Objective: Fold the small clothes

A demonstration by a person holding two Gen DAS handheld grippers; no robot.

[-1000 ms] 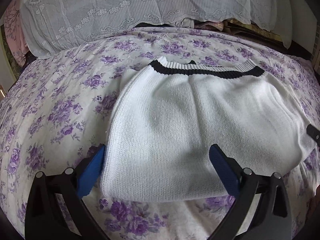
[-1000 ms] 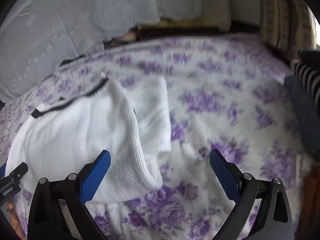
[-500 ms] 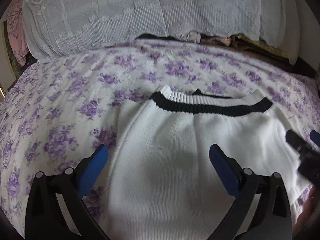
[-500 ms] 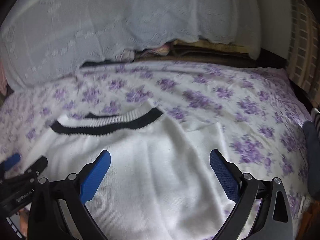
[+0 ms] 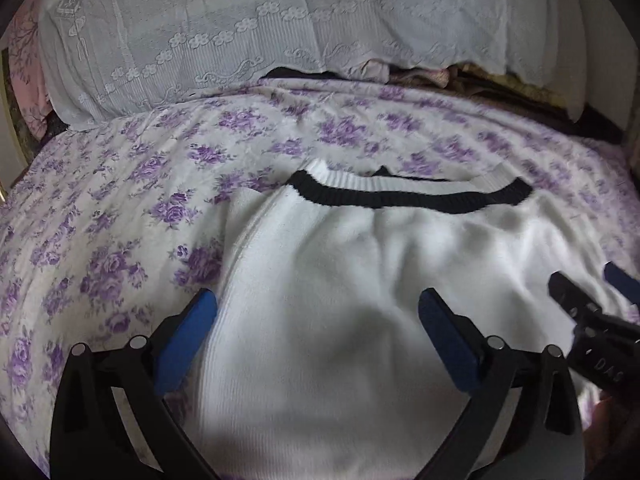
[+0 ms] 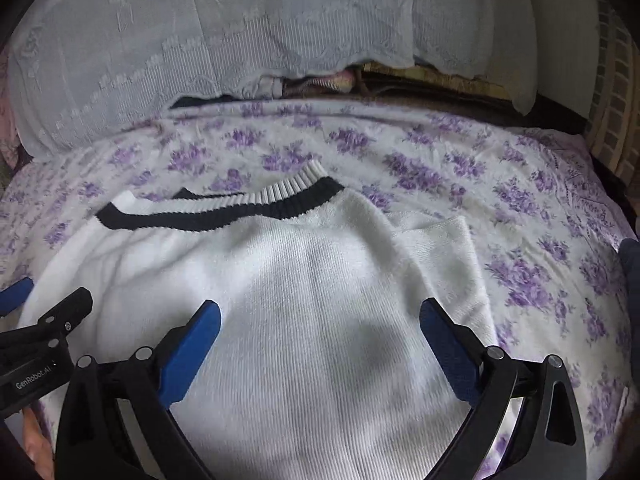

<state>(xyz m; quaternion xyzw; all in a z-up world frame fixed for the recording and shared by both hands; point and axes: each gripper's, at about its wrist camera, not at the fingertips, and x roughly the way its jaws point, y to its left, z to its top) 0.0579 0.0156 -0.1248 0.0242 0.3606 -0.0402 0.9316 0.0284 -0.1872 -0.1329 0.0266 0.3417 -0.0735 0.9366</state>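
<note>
Jaws: left gripper (image 5: pixel 318 320) and right gripper (image 6: pixel 320 322) both spread wide, pinching nothing.
Sweater (image 5: pixel 360 300): white knit, black-banded collar (image 5: pixel 408 196) at 12 o'clock, lying flat on the floral bedsheet (image 5: pixel 120 208) under both grippers.
Handling: looks soft, light, stretchy; best pinched at the near hem corners, judging by the fold.
Pose: grippers side by side, low, pointing toward the lace pillows (image 5: pixel 240 32).

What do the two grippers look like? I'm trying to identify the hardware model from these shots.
Both look identical: the left gripper and right gripper each have black angular frames with triangular cut-outs, silver round pivot pins, and two fingers faced with blue pads. The left one's body carries small white lettering that seems to read "GenRobot.AI"; the right one's shows partial letters, "DAS". No cables or sleeves show.
</note>
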